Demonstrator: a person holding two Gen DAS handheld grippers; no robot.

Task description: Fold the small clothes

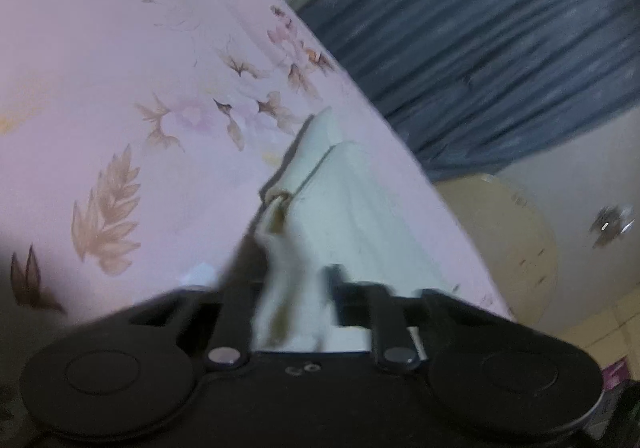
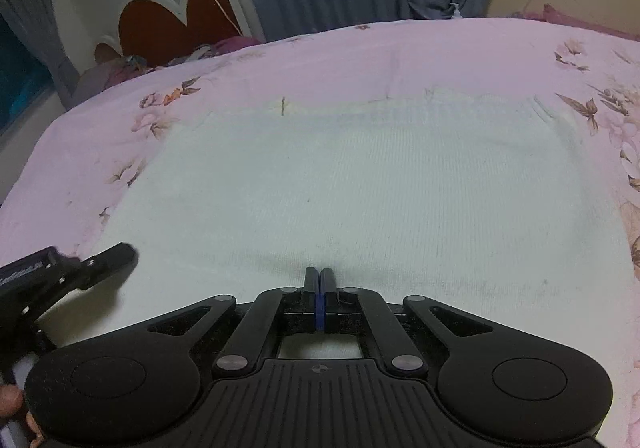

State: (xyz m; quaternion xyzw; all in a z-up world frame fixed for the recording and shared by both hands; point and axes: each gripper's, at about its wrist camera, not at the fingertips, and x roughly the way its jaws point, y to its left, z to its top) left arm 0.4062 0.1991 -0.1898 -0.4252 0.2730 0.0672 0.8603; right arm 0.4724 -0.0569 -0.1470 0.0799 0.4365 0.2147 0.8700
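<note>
A small white knit garment [image 2: 360,184] lies spread flat on the pink floral bedsheet [image 2: 360,56]. My right gripper [image 2: 320,276] is shut, its fingers pressed together at the garment's near edge, where the cloth puckers; whether cloth is pinched I cannot tell. My left gripper [image 1: 292,268] is shut on a bunched fold of the same garment [image 1: 360,208], with a small tan tag hanging at the fingers. The left gripper also shows in the right wrist view [image 2: 108,260] at the garment's left edge.
The bed's edge runs diagonally in the left wrist view, with blue curtains [image 1: 500,28] and a cream round object [image 1: 512,232] beyond it. A red heart-shaped headboard [image 2: 180,24] and a pile of clothes [image 2: 120,68] are at the far left.
</note>
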